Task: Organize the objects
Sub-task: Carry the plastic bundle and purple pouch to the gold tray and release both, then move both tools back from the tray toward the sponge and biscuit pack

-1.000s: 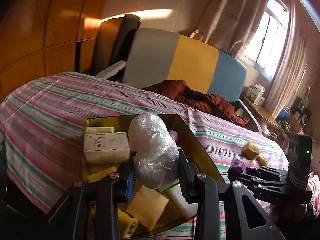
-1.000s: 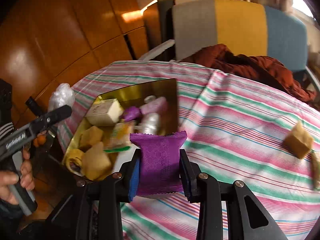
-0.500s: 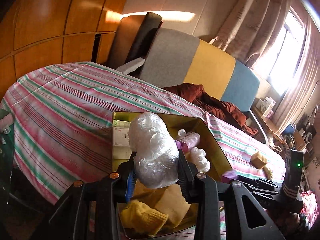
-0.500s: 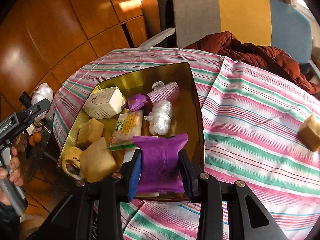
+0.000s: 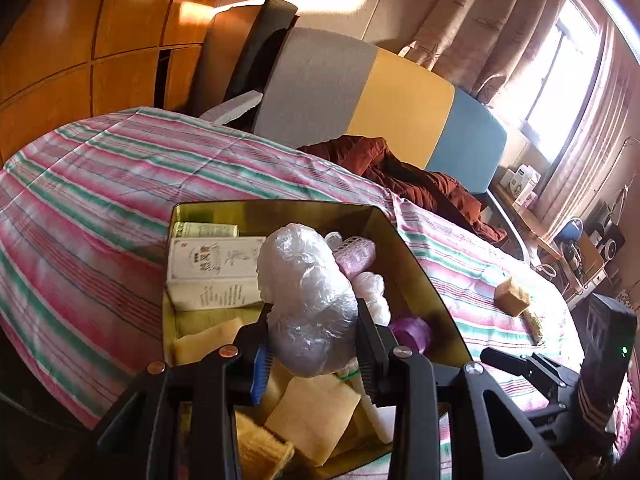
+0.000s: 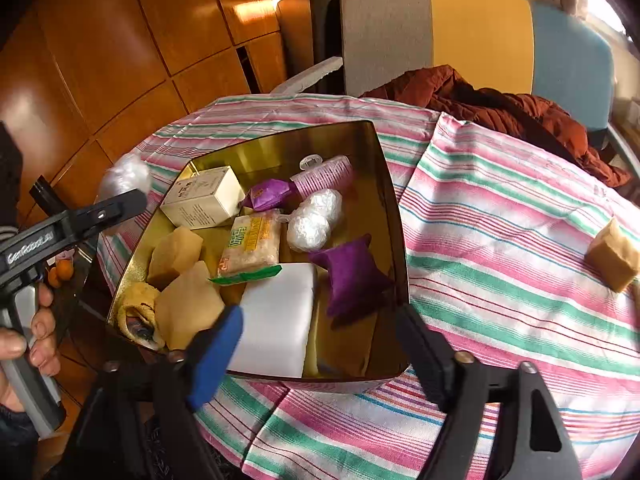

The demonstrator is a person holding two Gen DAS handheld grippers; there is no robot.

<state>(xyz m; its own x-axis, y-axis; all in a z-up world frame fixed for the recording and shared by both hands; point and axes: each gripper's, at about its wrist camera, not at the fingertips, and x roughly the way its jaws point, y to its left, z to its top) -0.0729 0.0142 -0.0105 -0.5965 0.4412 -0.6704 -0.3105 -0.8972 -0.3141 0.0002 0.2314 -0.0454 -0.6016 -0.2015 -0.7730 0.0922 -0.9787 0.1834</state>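
A gold tin box [image 6: 384,184] on the striped tablecloth holds a white carton [image 6: 202,198], yellow sponges, a snack pack, a white block, plastic-wrapped balls and purple packets. My right gripper [image 6: 320,330] is open above the box's near edge; the purple packet [image 6: 350,276] lies inside the box just beyond it. My left gripper [image 5: 312,344] is shut on a clear plastic-wrapped bundle [image 5: 306,300] above the box [image 5: 420,264]. That bundle also shows in the right wrist view [image 6: 124,176], left of the box.
A yellow sponge block [image 6: 614,254] lies on the cloth to the right, also in the left wrist view [image 5: 512,300]. A rust-coloured garment [image 6: 500,108] lies at the table's far side before a grey, yellow and blue chair back [image 6: 472,32]. Wooden wall panels stand left.
My right gripper has opened and let go of the purple packet, which now lies in the box. My left gripper, still holding the bundle, has come closer over the box.
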